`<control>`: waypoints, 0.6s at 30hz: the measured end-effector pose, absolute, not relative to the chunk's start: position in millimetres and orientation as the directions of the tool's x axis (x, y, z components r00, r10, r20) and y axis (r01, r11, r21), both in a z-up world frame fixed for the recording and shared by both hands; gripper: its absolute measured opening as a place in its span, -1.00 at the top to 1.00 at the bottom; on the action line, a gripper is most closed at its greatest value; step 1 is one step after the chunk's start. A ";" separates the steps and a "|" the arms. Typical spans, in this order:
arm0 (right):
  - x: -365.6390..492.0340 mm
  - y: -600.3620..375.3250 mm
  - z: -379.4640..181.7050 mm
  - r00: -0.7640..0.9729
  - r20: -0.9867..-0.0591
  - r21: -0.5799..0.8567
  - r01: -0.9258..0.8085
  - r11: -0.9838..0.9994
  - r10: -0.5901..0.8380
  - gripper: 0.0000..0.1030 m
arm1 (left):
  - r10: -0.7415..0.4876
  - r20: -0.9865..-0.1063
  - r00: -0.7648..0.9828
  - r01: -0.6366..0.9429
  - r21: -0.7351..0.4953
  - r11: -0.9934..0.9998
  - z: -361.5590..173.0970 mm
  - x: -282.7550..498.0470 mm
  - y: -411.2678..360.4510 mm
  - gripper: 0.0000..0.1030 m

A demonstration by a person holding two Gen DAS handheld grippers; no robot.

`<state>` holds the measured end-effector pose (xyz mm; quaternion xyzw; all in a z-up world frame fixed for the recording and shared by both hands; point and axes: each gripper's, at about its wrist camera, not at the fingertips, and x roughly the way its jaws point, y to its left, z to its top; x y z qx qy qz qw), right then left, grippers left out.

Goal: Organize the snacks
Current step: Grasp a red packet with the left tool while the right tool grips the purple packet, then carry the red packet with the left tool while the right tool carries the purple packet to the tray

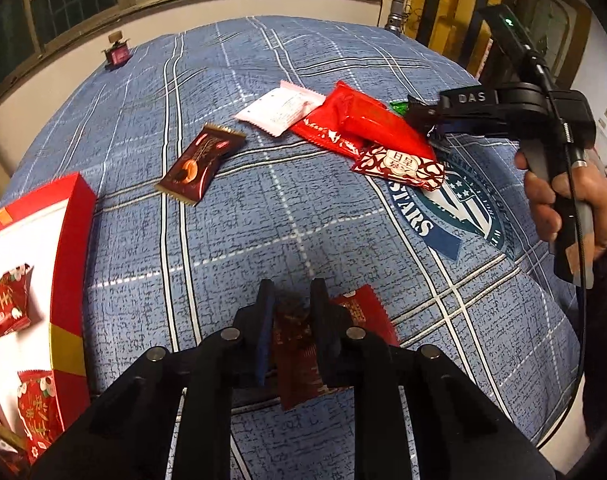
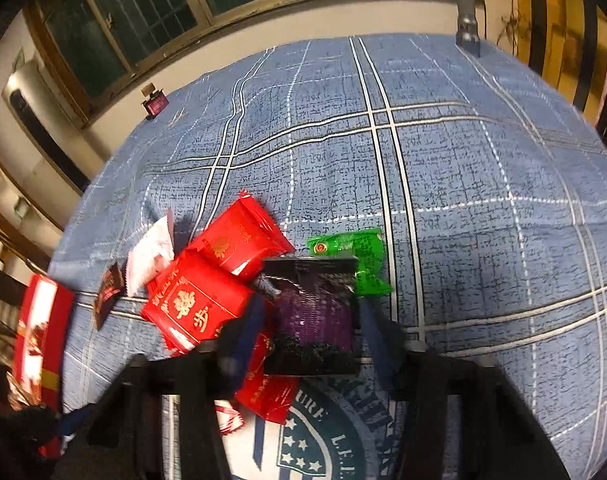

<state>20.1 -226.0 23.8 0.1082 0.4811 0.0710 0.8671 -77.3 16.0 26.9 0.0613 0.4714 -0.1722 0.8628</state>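
My left gripper (image 1: 290, 300) is shut on a dark red snack packet (image 1: 299, 356), held above the blue checked cloth (image 1: 263, 208). A red box (image 1: 69, 264) with red packets inside stands at the left. My right gripper (image 2: 309, 312) holds a black-and-purple packet (image 2: 313, 316) between its fingers, over a heap of snacks: red packets (image 2: 199, 300), a green packet (image 2: 355, 252), a white packet (image 2: 149, 254). In the left wrist view the right gripper (image 1: 423, 116) sits at the heap's right end by a large red packet (image 1: 359, 120), a white packet (image 1: 279, 108) and a brown packet (image 1: 201, 162).
A small maroon bottle (image 1: 117, 54) stands at the far left of the cloth by the wall. A grey cylinder (image 2: 467, 20) stands at the far right corner. A round "STARS" emblem (image 1: 455, 204) is printed on the cloth. The person's hand (image 1: 567, 200) holds the right gripper's handle.
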 end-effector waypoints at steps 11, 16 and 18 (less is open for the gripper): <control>-37.7 -226.7 28.4 0.492 -0.816 0.310 -0.072 0.948 0.304 0.48 | -0.282 -0.857 0.432 0.424 -0.083 0.902 21.2 -98.9 8.4 -0.23; -78.2 -228.3 39.6 0.504 -0.775 0.375 -0.117 0.920 0.380 0.48 | -0.311 -0.853 0.419 0.433 -0.114 0.894 21.7 -118.9 17.1 -0.26; -92.2 -224.1 42.1 0.506 -0.758 0.400 -0.138 0.906 0.412 0.48 | -0.310 -0.847 0.433 0.430 -0.108 0.896 21.2 -120.5 17.2 -0.26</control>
